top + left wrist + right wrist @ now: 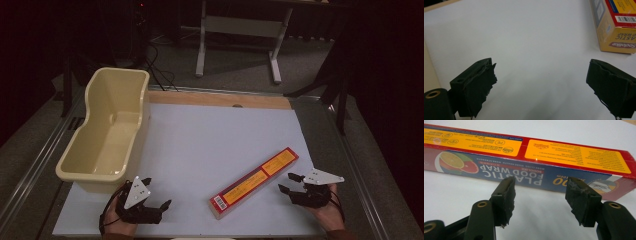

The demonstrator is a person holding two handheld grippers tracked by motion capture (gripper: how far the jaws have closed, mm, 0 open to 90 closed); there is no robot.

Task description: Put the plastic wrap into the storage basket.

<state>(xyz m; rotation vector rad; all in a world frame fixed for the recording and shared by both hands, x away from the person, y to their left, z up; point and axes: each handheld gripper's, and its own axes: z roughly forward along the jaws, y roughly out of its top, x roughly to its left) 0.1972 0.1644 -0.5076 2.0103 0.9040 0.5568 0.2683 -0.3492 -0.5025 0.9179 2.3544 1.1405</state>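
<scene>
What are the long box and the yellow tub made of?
The food wrap box looks like glossy printed cardboard, with sharp folded edges and a barcode. The tub looks like smooth moulded plastic, judging by its rounded rim and soft sheen.

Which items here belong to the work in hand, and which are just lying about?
In the work:
- food wrap box, faced by the open right gripper
- left gripper, open beside it

Lying about:
- cream tub
- desk frame behind the table

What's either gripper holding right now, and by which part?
Nothing. The left gripper and right gripper are both open with nothing between the jaws. The plastic wrap box lies flat on the table, just ahead of the right gripper.
</scene>
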